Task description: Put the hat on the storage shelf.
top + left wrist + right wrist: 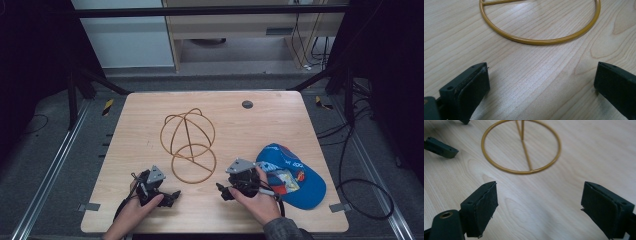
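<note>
A golden wire stand (188, 145) stands mid-table, a dome of hoops over a flat ring base. A blue cap (292, 176) with printed patches lies at the right, crown up. My left gripper (172, 197) rests low near the front edge, left of the ring, its jaws open and empty; ahead of them lies the ring's near arc (539, 41). My right gripper (223, 192) sits between the ring and the cap, its jaws toward the ring. They stand open (540, 191) with bare wood between them and the ring base (521, 171) beyond.
A small dark disc (247, 104) is set in the wooden table (280, 125) near its far edge. In the right gripper view a jaw of the other gripper (441, 147) shows at the upper left. Dark frame posts and cables flank the table.
</note>
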The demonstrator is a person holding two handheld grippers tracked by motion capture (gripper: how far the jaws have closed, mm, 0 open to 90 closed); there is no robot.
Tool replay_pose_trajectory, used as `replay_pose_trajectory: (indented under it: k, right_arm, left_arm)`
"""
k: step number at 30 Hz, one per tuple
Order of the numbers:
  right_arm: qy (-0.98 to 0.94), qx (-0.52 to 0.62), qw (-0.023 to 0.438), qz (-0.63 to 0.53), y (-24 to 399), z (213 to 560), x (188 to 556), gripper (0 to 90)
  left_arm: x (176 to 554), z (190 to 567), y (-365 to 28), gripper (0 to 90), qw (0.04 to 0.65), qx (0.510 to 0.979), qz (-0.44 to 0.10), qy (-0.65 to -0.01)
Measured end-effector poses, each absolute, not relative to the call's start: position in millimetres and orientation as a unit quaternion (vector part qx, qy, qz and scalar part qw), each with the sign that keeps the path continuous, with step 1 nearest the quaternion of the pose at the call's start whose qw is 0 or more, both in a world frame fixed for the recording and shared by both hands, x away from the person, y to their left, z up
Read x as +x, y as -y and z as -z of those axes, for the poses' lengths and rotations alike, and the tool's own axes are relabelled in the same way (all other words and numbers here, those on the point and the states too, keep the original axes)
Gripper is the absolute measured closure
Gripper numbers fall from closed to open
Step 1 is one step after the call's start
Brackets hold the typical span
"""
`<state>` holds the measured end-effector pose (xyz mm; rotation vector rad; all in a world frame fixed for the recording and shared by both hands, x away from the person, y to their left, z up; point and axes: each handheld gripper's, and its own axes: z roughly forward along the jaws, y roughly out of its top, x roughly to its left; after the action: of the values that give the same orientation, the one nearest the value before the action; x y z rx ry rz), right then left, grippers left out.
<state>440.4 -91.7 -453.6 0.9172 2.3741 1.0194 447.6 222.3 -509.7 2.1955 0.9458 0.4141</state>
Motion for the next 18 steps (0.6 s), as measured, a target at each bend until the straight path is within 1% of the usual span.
replay_pose_trajectory:
  k: [2,3,4,10,11,15,16,18]
  right_arm:
    - [-0.852,0.324,0.209,-0.356,99,442,441,14.2]
    - [-0.852,0.324,0.209,-0.356,99,442,441,14.2]
    - [-0.854,0.322,0.218,-0.347,107,431,442,14.4]
    - [-0.86,0.322,0.225,-0.327,130,412,443,13.2]
    - [-0.859,0.326,0.225,-0.323,141,404,442,14.0]
    - [-0.86,0.33,0.237,-0.31,157,392,440,15.3]
    - [-0.862,0.331,0.24,-0.301,169,385,439,17.1]
    - [-0.864,0.334,0.238,-0.293,179,380,438,17.9]
  left_arm:
    - [448,510,-222,0.0,0.35,0.848,-0.16,-0.365]
    - [448,510,-222,0.0,0.35,0.848,-0.16,-0.365]
    - [448,510,-222,0.0,0.35,0.847,-0.16,-0.365]
    - [448,510,-222,0.0,0.35,0.848,-0.16,-0.364]
    - [448,510,-222,0.0,0.35,0.848,-0.16,-0.365]
    - [448,510,-222,0.0,0.35,0.848,-0.16,-0.365]
    - [448,510,-222,0.0,0.35,0.848,-0.16,-0.365]
    - [448,510,-222,0.0,0.35,0.848,-0.16,-0.365]
